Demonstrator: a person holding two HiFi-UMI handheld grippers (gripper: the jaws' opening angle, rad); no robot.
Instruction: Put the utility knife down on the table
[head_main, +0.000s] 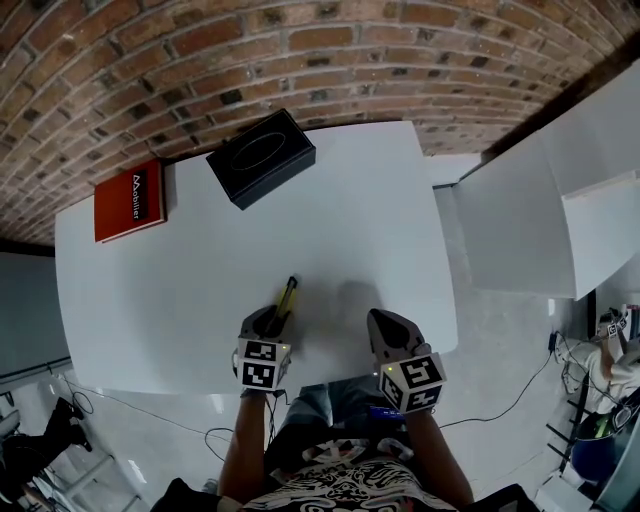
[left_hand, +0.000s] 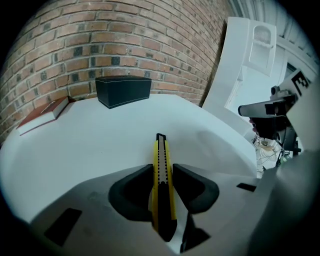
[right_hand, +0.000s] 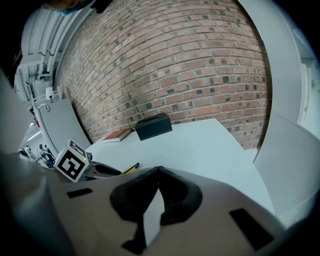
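A yellow and black utility knife (left_hand: 161, 170) is clamped between the jaws of my left gripper (head_main: 275, 322), its tip pointing away toward the middle of the white table (head_main: 200, 270). In the head view the knife (head_main: 287, 297) sticks out past the jaws near the table's front edge. From the right gripper view only the knife's tip (right_hand: 131, 168) shows beside the left gripper's marker cube. My right gripper (head_main: 388, 327) hovers at the front edge to the right, jaws closed together with nothing between them (right_hand: 158, 170).
A black box (head_main: 261, 157) stands at the back of the table and a red book (head_main: 131, 201) lies at the back left. A white panel (head_main: 530, 215) stands to the right of the table. A brick wall runs behind.
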